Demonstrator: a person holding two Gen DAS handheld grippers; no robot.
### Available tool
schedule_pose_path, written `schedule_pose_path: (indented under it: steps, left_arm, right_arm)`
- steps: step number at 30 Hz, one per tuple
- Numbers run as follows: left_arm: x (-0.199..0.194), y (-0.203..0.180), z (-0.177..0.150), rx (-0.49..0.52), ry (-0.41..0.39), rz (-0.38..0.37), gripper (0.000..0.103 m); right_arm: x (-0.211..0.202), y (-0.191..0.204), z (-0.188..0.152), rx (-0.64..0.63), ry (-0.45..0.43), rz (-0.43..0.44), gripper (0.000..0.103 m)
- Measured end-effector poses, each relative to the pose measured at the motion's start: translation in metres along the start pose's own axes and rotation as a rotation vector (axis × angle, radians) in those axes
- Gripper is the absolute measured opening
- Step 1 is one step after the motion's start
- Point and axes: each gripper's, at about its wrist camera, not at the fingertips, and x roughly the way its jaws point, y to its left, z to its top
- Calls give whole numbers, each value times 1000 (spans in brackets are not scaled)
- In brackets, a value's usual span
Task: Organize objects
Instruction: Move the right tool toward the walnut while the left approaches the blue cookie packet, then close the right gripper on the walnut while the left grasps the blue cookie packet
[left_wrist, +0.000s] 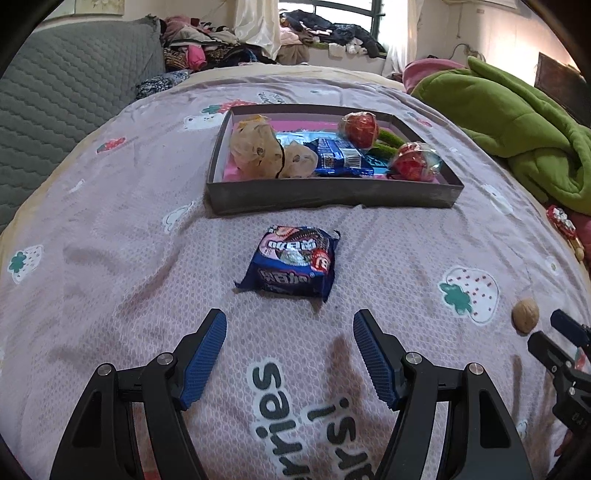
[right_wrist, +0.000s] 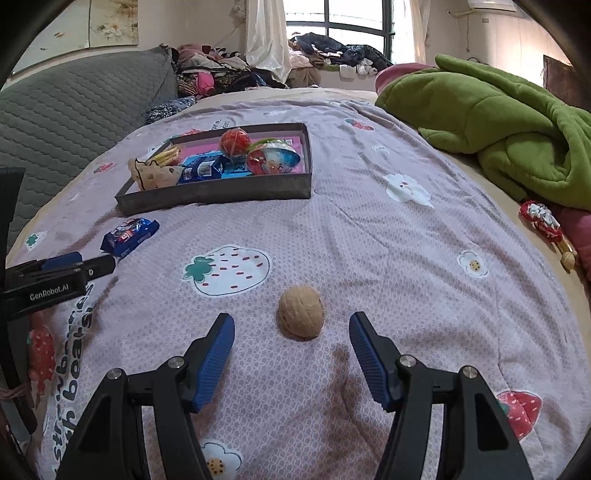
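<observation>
Both grippers were spread, empty. L gripper (left_wrist: 290, 325) faced the cookie pack (left_wrist: 291, 261), just off the tray (left_wrist: 332, 194) near edge. R gripper (right_wrist: 291, 328) faced the walnut (right_wrist: 301, 312), mid-bed. Risks: walnut could roll off the pads; soft quilt (right_wrist: 369, 258) could bunch under the pack.

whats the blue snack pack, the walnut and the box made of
Blue snack pack: glossy plastic film, judging by its shiny highlights and crimped ends. Walnut: natural hard shell, matte tan and wrinkled. Box: probably cardboard, with thin, straight, matte dark-grey walls.
</observation>
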Motion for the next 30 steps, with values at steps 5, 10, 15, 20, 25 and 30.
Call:
schedule_pose_path:
  steps: [5, 10, 15, 20, 25, 30]
  left_arm:
    - [11, 0, 8, 3, 6, -2, 73]
    - [23, 2, 15, -4, 13, -5, 73]
    - [34, 5, 19, -19, 22, -16, 73]
    - [43, 8, 22, -33, 29, -20, 73]
    - [51, 10, 26, -41, 33, -29, 73]
    - [56, 10, 28, -41, 36, -31, 73]
  right_arm:
    - [9, 1, -1, -2, 15, 1, 64]
    - [17, -1, 0, 2, 27, 0, 64]
    - [23, -1, -1, 8, 40, -2, 64]
    - [30, 1, 0, 5, 43, -9, 64]
    - [35, 0, 2, 7, 41, -13, 61]
    - [38, 2, 2, -3, 39, -6, 52]
